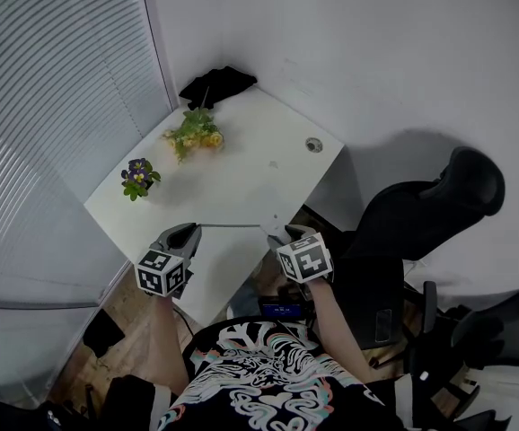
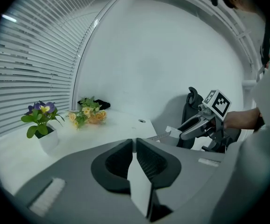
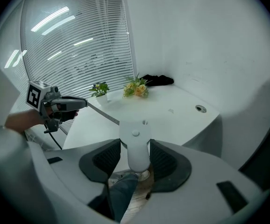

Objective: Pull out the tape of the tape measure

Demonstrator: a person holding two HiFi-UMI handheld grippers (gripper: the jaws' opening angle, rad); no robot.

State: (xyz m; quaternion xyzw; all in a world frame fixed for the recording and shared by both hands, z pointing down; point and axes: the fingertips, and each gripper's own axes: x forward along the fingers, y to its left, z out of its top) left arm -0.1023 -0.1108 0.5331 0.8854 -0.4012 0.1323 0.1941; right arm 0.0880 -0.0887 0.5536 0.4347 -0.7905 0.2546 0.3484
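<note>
- White-walled corner room, slatted blinds point(image 1: 53, 106) on one side; white worktop point(image 1: 241, 169) set into the corner.
- Tape measure point(image 3: 135, 148): white case, upright between the pads of my right tongs point(image 3: 135, 141), which are clamped on it, at the near edge of the worktop.
- Tape point(image 1: 237, 226): drawn out in a straight line from the case across to my left tongs point(image 2: 134, 141).
- Left tongs: jaws nearly together, pinching the tape's end.
- Potted pansy point(image 1: 136, 178): purple and yellow, on the worktop by the blinds.
- Loose bunch of yellow flowers point(image 1: 194, 135): farther back, lying flat.
- Black cloth point(image 1: 216, 84): in the far corner.
- Round cable hole point(image 1: 313, 145): near the right edge.
- Black office chair point(image 1: 439, 200): on the floor to my right.
</note>
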